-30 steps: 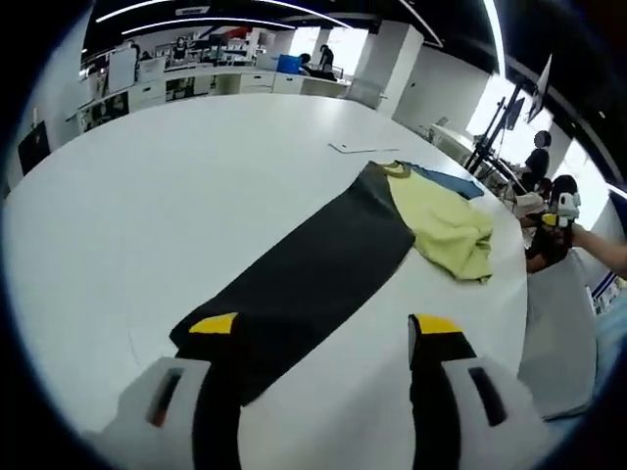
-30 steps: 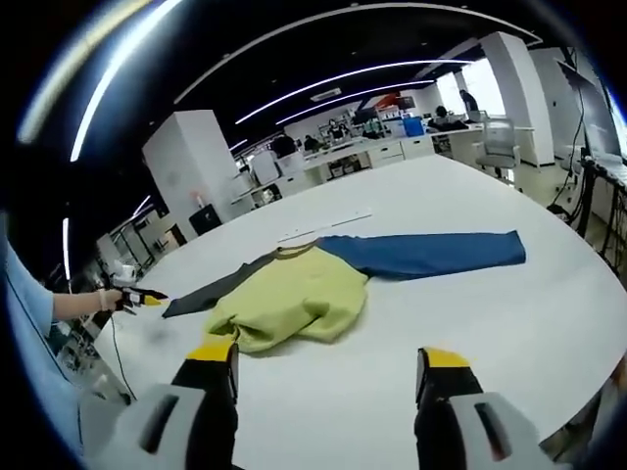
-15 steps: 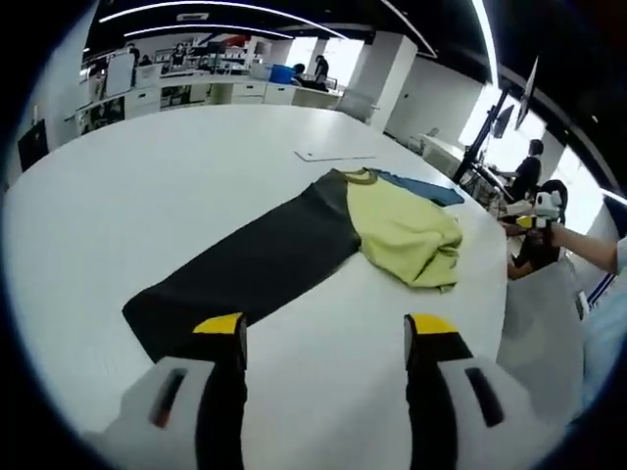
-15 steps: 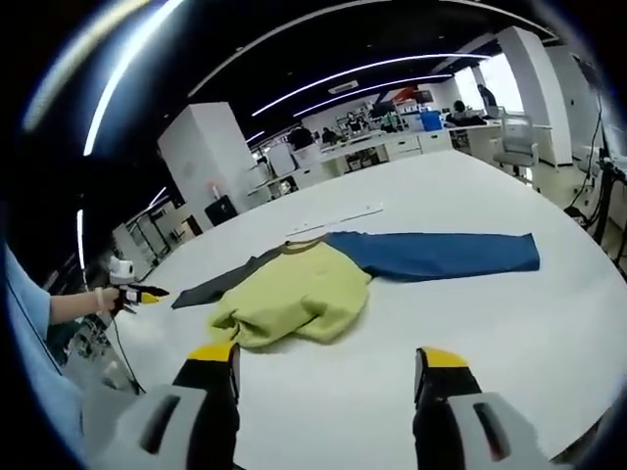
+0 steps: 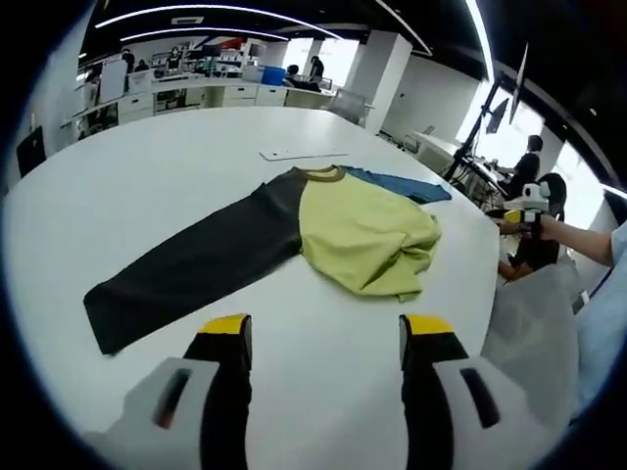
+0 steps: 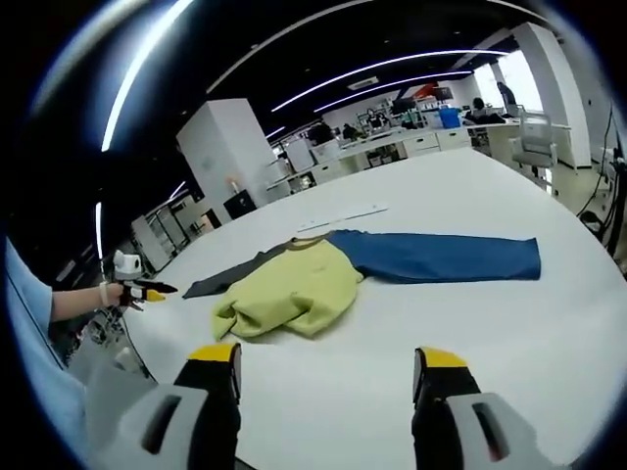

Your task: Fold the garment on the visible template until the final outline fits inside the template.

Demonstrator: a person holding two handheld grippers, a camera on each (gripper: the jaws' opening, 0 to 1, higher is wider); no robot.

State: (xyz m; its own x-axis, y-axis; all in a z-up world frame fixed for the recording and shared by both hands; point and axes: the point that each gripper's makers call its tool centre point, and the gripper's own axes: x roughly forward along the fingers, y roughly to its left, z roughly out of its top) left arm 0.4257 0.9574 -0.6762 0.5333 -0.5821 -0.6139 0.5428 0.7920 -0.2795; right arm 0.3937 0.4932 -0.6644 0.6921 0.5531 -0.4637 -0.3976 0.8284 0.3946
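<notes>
Garment (image 5: 323, 220): long-sleeved shirt lying on the white tabletop (image 5: 147, 166), between the two pairs of tongs; the yellow body (image 6: 289, 294) is bunched up in the middle, so it needs smoothing before a clean fold
Dark sleeve (image 5: 186, 269): stretched out flat toward the left tongs, its cuff end near them; I judge it is laid like this so it can be picked at the end and folded in
Blue sleeve (image 6: 436, 257): stretched out flat to the other side, ready in the same way
Left tongs (image 5: 323, 338): jaws wide apart, nothing between them, held above the tabletop just beside the dark cuff
Right tongs (image 6: 328, 367): jaws wide apart too, holding nothing, hovering near the crumpled hem of the yellow body
Template: I cannot tell where it is; a thin pale strip (image 6: 343, 217) lies beyond the collar, well apart from both tongs
Stage: folding looks not yet begun, judging from both sleeves lying fully open
</notes>
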